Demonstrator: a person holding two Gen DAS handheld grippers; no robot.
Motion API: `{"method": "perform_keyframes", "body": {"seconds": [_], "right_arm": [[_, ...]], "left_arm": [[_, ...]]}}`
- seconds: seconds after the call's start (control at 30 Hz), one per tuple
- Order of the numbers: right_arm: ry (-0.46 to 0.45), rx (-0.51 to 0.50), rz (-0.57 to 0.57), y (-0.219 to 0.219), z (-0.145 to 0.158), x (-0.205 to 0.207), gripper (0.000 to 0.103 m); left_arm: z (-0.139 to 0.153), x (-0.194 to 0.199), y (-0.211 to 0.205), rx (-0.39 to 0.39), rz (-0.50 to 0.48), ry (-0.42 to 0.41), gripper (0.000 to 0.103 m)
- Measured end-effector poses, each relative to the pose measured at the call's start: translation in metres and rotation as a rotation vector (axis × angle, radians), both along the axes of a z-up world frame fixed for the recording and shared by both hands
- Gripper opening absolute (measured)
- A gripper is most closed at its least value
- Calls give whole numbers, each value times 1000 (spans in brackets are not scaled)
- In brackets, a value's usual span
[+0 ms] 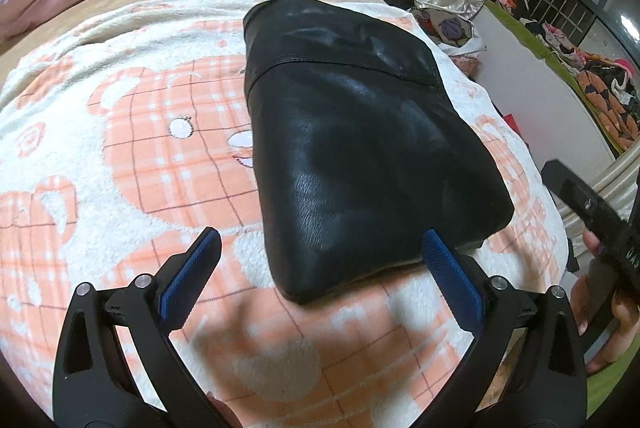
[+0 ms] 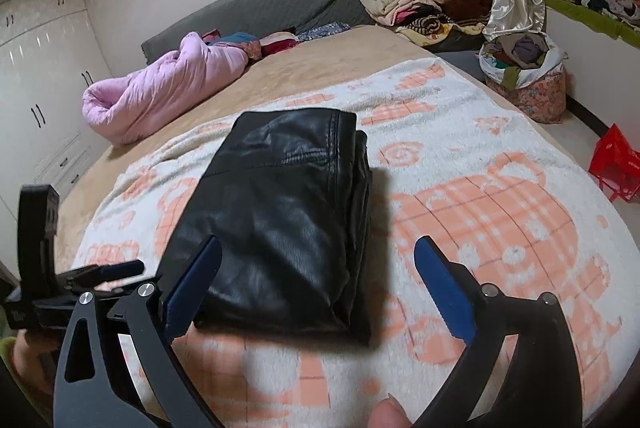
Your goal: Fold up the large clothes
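A black leather garment (image 1: 360,148) lies folded into a compact rectangle on a white and orange bear-print blanket (image 1: 120,148) on the bed. It also shows in the right wrist view (image 2: 280,220). My left gripper (image 1: 320,240) is open and empty, just above the garment's near edge. My right gripper (image 2: 318,248) is open and empty, hovering over the garment's near right corner. The other gripper's body shows at the right edge of the left wrist view (image 1: 592,204) and at the left edge of the right wrist view (image 2: 48,268).
A rolled pink quilt (image 2: 160,88) lies at the far left of the bed. Piles of clothes (image 2: 420,0) sit by the grey headboard (image 2: 260,8). A full laundry bag (image 2: 524,72) and a red stool (image 2: 616,164) stand on the floor right.
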State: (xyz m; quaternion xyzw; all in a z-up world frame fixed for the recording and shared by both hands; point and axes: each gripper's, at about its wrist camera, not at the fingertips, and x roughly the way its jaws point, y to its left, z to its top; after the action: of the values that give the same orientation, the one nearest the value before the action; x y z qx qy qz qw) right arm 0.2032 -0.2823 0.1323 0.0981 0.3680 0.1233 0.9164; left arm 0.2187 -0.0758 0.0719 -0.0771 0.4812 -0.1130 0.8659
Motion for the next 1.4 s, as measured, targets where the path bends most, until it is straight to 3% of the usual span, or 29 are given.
{"method": "perform_keyframes", "body": {"seconds": [0.27,0.47,0.73,1.4], "right_arm": [[-18,-16,17,3,-2,-35,98],[-89,-67,1,6,-9,-69,98],[-108,-145,16,17,-20,-101,99],[-60,-149,17,20,-27,-116,99]], "left_arm": [[7,-29,1,27,2,-59,94],[6,-56,1,22,8,-112,94],[2,-90,1,37,14,-154,94],[0,-114,10,48,45,-156,94]]}}
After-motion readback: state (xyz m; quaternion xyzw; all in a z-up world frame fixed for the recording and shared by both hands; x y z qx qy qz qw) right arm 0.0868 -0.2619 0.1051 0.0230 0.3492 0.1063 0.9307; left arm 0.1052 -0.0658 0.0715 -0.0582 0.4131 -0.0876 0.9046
